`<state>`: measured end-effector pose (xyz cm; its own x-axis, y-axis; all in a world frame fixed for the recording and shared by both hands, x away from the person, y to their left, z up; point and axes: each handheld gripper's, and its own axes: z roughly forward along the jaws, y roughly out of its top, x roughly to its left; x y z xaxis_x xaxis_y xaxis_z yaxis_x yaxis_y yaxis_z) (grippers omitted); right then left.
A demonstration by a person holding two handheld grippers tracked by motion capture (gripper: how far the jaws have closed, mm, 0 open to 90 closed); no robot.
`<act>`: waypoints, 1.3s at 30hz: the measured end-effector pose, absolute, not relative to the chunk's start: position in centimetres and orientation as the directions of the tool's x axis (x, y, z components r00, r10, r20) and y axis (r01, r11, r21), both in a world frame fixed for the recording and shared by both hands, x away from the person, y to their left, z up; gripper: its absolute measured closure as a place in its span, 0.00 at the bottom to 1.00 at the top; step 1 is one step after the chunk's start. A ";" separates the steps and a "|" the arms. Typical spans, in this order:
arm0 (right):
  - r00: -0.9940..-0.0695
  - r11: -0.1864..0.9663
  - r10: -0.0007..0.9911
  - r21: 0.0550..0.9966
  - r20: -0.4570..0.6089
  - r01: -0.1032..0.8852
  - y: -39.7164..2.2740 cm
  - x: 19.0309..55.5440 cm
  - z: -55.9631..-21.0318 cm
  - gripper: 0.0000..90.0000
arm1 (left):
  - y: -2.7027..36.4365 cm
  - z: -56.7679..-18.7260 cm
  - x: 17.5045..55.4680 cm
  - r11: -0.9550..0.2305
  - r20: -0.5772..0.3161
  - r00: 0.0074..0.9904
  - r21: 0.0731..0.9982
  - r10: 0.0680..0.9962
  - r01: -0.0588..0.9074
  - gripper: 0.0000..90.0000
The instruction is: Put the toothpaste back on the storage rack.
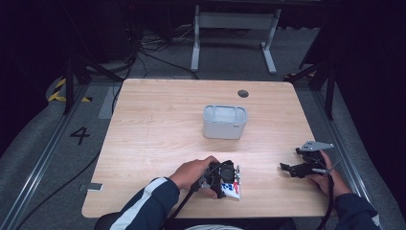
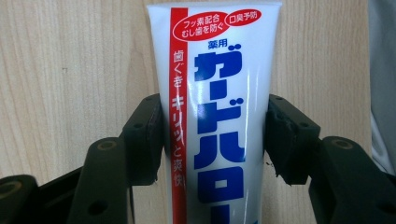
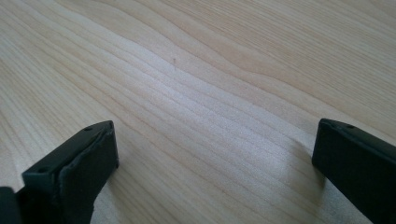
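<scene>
A: The table (image 1: 158, 120) is evenly lit from above, but the surroundings sink into darkness.
B: Yes, and the high view looks soft; glare streaks the glossy tube (image 2: 219, 112), sharp close up.

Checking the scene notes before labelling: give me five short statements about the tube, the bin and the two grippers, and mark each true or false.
1. The left gripper has its pads against both sides of the toothpaste tube. True.
2. The tube lies inside the grey bin. False: it lies on the wooden table, near its front edge, apart from the bin.
3. The right gripper holds a brush. False: its jaws stand wide apart over bare wood, nothing between them.
4. The tube is white with a red stripe and blue lettering. True.
5. The bin lies tipped on its side. False: it stands upright, open top up.
</scene>
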<state>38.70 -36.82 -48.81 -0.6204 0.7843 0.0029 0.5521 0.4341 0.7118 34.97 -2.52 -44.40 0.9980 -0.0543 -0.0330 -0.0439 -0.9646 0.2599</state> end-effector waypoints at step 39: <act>-0.627 0.439 0.779 0.711 0.002 0.549 -36.8 38.6 -48.8 0.01 | 5.5 -39.2 38.0 -0.746 0.019 0.972 0.645 0.233 0.166 0.72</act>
